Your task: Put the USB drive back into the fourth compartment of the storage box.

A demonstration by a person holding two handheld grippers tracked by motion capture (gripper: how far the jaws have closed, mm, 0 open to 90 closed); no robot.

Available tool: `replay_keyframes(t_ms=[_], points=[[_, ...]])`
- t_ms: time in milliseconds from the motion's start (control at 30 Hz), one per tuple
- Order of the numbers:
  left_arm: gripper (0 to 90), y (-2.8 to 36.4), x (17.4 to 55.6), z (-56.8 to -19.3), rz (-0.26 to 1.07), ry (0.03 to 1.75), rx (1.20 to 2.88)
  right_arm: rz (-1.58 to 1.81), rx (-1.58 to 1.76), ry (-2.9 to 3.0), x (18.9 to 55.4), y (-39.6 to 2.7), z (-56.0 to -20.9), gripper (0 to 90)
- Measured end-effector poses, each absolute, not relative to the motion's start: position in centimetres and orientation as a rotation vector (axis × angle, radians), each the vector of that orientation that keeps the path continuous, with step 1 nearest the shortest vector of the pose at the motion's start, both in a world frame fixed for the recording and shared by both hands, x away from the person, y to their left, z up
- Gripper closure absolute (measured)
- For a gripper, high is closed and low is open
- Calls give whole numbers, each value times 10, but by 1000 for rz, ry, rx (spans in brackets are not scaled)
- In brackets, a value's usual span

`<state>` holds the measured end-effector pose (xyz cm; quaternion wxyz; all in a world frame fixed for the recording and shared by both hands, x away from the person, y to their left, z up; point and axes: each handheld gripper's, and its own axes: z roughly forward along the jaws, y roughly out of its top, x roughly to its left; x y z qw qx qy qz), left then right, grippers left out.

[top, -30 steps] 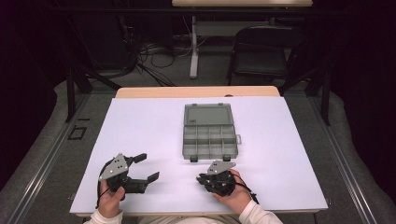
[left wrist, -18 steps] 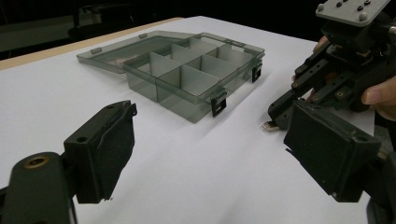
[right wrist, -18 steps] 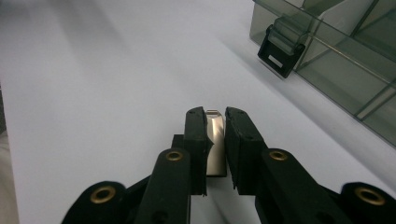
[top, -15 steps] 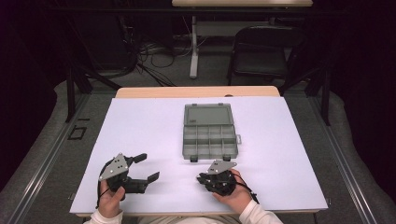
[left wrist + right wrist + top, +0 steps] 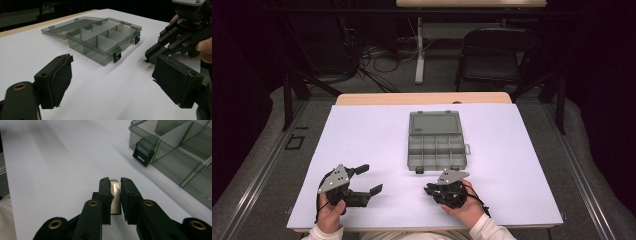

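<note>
A smoky grey compartment box [image 5: 436, 142] lies with its lid flat back in the middle of the white table top [image 5: 362, 135]. Its compartments look empty in the left gripper view, where the compartment box [image 5: 100, 37] sits ahead. My right gripper [image 5: 115, 185] is shut on a small flat silver metal piece [image 5: 115, 195], just off the box's black latch [image 5: 142, 152]. In the high view the right gripper [image 5: 428, 190] rests near the table's front edge, pointing left. My left gripper [image 5: 371, 178] stands open at the front left, nothing between its jaws [image 5: 112, 80].
A wooden strip [image 5: 422, 98] runs along the table's far edge. Behind it stand a black chair [image 5: 494, 55] and a table leg with cables [image 5: 419, 55] on the floor. The white sheet has bare room left and right of the box.
</note>
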<state>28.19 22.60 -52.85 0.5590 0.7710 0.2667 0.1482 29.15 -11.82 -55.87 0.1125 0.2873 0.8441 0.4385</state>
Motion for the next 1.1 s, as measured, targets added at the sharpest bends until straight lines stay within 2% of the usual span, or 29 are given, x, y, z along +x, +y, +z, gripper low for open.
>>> replay_keyframes(t_ms=[1100], points=[[156,226,282,-528,354,633,1815,1338,909,2365,299,-141,-542,796]])
